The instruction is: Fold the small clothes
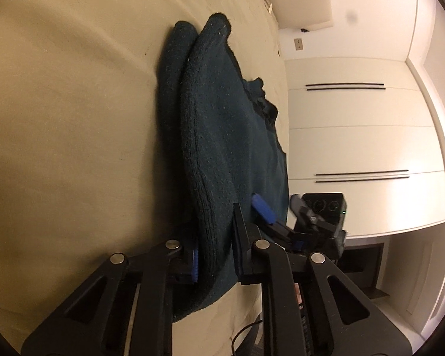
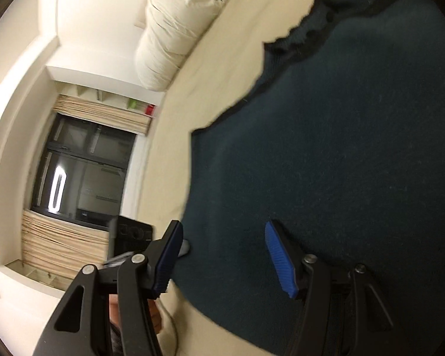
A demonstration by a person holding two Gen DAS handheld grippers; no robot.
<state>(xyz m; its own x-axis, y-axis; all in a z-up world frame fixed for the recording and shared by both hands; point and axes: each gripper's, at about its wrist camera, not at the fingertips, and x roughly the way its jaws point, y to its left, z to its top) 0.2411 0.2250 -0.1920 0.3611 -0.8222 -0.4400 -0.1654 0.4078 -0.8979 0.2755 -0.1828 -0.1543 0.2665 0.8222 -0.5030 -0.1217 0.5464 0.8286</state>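
left tool [image 1: 215, 255] pinching sweater [image 1: 222, 136]; window [image 2: 83, 175] rightward only

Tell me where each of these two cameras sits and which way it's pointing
Left wrist: sits on the left gripper, looking along the cream bed toward white cabinets; its fingers clamp a fold of the dark teal garment.
Right wrist: sits on the right gripper, looking over the flat garment toward a window and rolled duvet; fingers open.
Shared: the garment, the bed, and each view shows the other gripper.
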